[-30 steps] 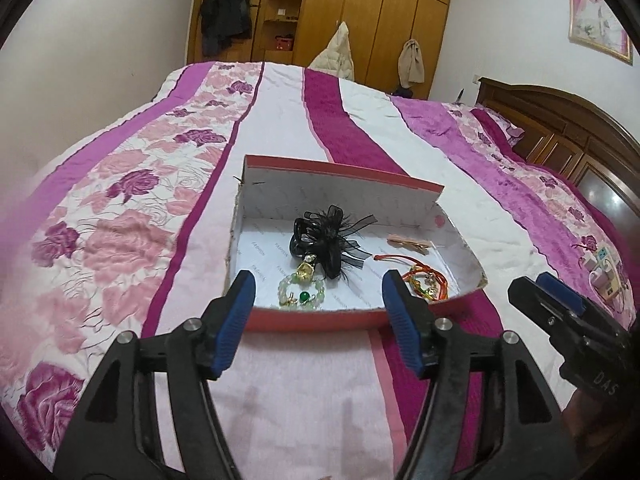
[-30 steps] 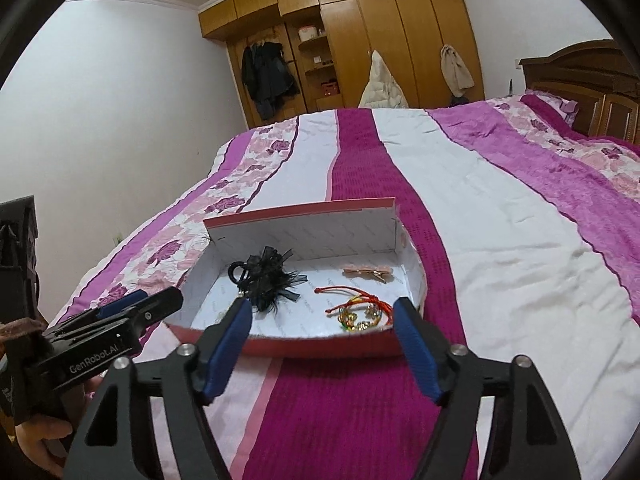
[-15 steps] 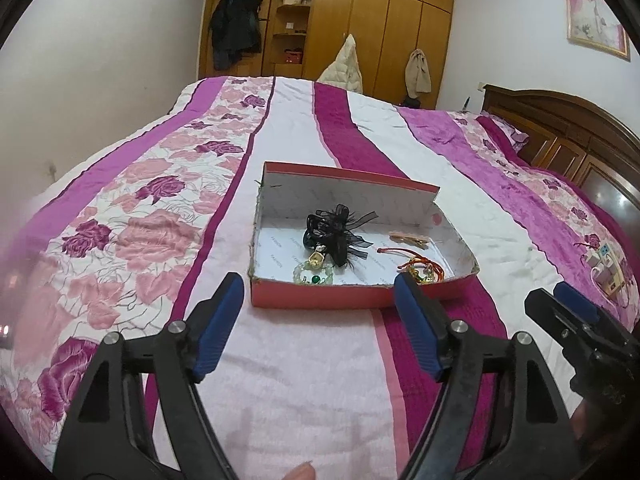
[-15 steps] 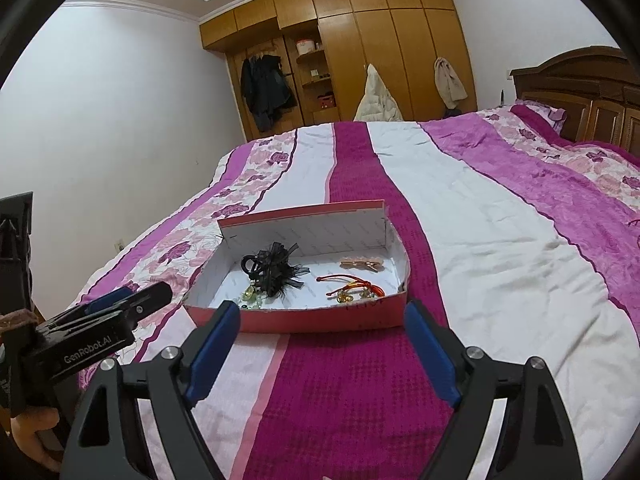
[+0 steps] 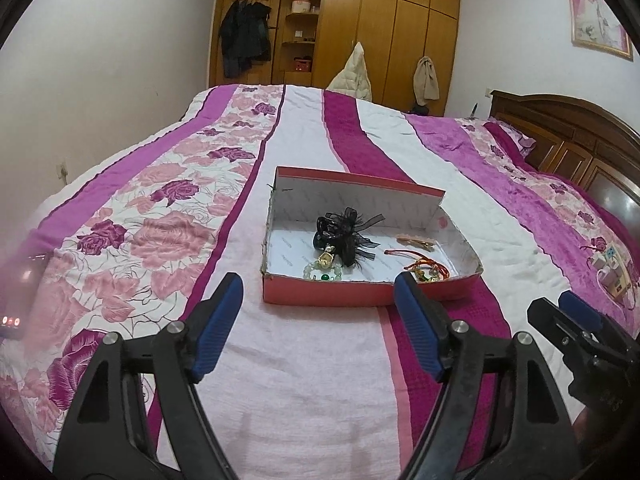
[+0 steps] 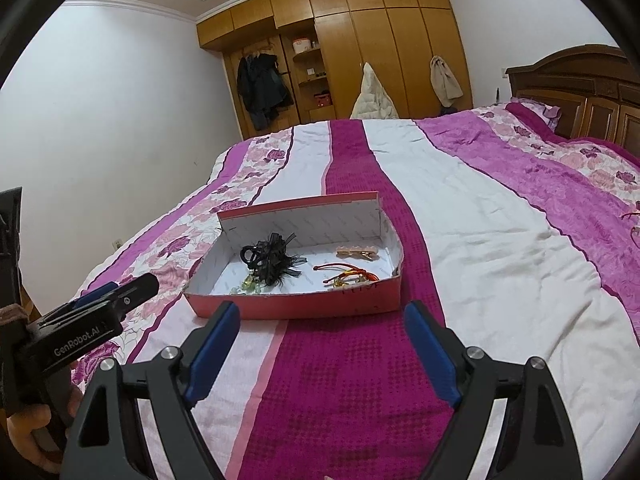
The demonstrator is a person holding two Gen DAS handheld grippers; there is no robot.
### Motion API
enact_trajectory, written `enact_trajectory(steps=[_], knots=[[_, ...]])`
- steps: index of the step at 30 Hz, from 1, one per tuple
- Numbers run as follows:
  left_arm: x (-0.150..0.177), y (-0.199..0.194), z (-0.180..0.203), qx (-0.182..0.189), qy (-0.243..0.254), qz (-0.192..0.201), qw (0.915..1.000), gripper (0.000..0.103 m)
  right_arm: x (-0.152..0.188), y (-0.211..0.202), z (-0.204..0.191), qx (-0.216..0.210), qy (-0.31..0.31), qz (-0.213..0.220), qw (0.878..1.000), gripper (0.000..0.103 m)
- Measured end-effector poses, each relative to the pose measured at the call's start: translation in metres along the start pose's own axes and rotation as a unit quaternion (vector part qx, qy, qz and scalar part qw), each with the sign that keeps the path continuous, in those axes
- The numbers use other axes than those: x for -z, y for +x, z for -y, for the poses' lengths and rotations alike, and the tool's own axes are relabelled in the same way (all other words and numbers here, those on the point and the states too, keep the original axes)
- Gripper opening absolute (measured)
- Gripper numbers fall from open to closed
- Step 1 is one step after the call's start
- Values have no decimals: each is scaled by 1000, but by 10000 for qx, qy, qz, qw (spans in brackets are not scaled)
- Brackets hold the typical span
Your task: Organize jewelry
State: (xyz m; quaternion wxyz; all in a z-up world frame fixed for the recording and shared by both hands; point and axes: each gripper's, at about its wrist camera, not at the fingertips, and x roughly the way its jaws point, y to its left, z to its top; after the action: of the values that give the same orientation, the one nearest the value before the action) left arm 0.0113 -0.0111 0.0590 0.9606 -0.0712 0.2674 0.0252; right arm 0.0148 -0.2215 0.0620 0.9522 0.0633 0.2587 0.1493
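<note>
We read the task as near done or done: every piece of jewelry we can see sits inside the red box, none loose on the bedspread near it. What's left, if anything, is tidying within the box; small things at the bed's far right edge in the left wrist view are too small to identify.

The box is shallow cardboard, red outside, white printed lining, far wall standing taller, right corner bent. It rests mid-bed on the quilted spread, straddling a pale pink stripe and a magenta one.

Inside:
- black hair clip with gauzy ribbon and feathery bits, centre-left
- pale green bead bracelet with a gold charm, against the near wall, touching the clip
- red-orange cord bracelets, thin, tangled, near right corner
- slim pinkish-gold barrette, flat, toward the far right

Left gripper hovers short of the box's near wall, jaws spread wide, nothing between the ribbed blue pads. Right gripper the same: gaping, empty, short of the box. Both sets of jaws have just been opening wider, nothing between them.
</note>
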Motion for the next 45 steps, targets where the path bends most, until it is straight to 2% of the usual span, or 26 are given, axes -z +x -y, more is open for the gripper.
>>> enact_trajectory(steps=[45], knots=[[3,5,6,-30,125,-81,9999,70,2,-2,4,21,43,-71,10000,86]])
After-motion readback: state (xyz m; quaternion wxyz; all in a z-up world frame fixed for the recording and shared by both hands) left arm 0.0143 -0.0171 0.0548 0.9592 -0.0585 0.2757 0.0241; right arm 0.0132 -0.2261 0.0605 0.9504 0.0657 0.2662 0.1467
